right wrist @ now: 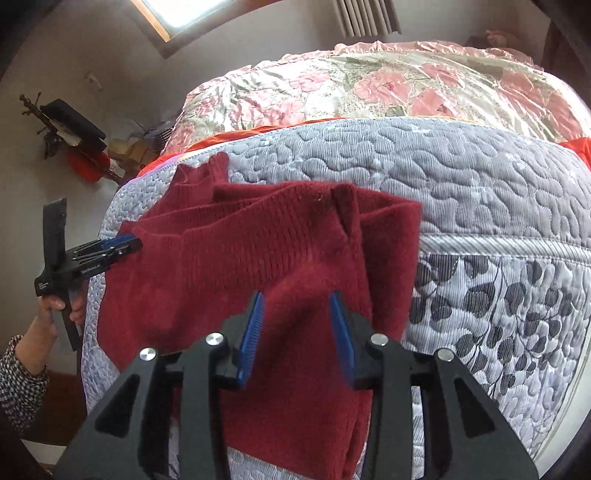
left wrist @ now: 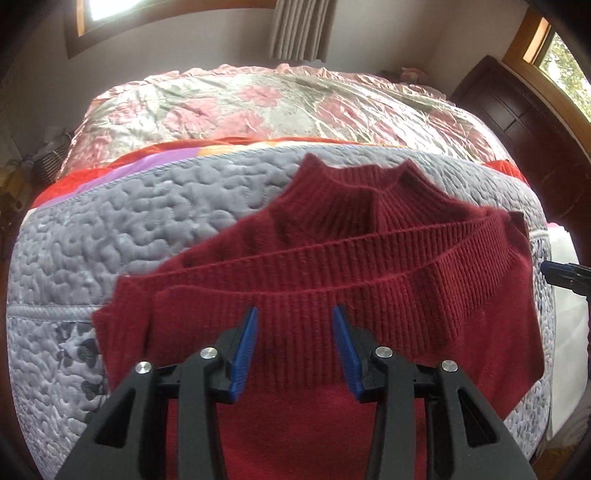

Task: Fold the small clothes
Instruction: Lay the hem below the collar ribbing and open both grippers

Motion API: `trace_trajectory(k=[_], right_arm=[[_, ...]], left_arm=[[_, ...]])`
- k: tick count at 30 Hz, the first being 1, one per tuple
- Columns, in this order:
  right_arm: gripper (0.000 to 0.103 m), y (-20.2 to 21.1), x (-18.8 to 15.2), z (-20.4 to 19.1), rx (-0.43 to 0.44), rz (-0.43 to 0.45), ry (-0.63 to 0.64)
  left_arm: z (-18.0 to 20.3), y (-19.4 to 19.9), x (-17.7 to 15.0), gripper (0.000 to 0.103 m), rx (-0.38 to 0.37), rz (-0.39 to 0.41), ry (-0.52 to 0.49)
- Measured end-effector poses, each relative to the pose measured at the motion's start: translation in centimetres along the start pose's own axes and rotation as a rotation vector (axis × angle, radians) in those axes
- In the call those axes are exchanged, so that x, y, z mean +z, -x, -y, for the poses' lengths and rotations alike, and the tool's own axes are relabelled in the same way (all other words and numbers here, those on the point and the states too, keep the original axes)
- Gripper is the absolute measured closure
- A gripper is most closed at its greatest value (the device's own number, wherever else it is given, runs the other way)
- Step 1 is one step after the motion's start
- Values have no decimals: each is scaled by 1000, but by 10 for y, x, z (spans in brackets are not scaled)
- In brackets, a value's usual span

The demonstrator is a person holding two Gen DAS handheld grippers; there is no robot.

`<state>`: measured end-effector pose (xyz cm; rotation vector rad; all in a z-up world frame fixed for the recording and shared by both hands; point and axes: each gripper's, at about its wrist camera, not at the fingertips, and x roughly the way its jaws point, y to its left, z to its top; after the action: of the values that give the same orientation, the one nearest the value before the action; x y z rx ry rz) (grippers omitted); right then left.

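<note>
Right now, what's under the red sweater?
The red sweater lies on a grey quilted cover on the bed; that cover shows all around it. Whatever sits directly beneath the knit is hidden. Both the left gripper and right gripper are open above it.

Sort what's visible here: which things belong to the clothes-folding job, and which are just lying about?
Part of the job:
- dark red sweater, partly folded
- left tongs, open over it
- right tongs, open over it
- grey quilt, the folding surface

Just lying about:
- floral bedspread
- curtain
- dark wooden cabinet
</note>
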<state>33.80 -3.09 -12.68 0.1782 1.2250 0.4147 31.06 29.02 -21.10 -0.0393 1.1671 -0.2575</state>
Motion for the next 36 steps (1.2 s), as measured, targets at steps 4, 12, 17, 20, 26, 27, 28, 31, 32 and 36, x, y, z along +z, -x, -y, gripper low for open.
trace_trajectory(k=[4, 12, 17, 20, 26, 27, 28, 31, 32, 36], right_arm=[[63, 0, -10, 2, 7, -4, -14], [61, -2, -19, 11, 3, -14, -49], [61, -3, -20, 10, 10, -7, -47], [61, -3, -18, 8, 8, -3, -45], [61, -15, -15, 7, 11, -15, -65], [61, -15, -16, 6, -3, -17, -62], [61, -14, -18, 5, -10, -17, -57], [59, -5, -27, 6, -17, -12, -53], [58, -1, -32, 7, -24, -11, -51], [56, 9, -66, 12, -42, -51, -47]], left_arm=[[18, -24, 2, 54, 25, -48, -13], [14, -31, 7, 99, -2, -82, 57], [15, -3, 11, 99, 23, 58, 61], [7, 8, 20, 99, 25, 143, 123], [2, -42, 19, 98, 57, 7, 92], [3, -40, 17, 97, 59, 14, 86], [3, -35, 16, 93, 53, 17, 87], [2, -6, 10, 84, 27, 37, 108], [2, 6, 7, 80, 18, 48, 104], [-7, 44, -30, 55, 53, 61, 69]])
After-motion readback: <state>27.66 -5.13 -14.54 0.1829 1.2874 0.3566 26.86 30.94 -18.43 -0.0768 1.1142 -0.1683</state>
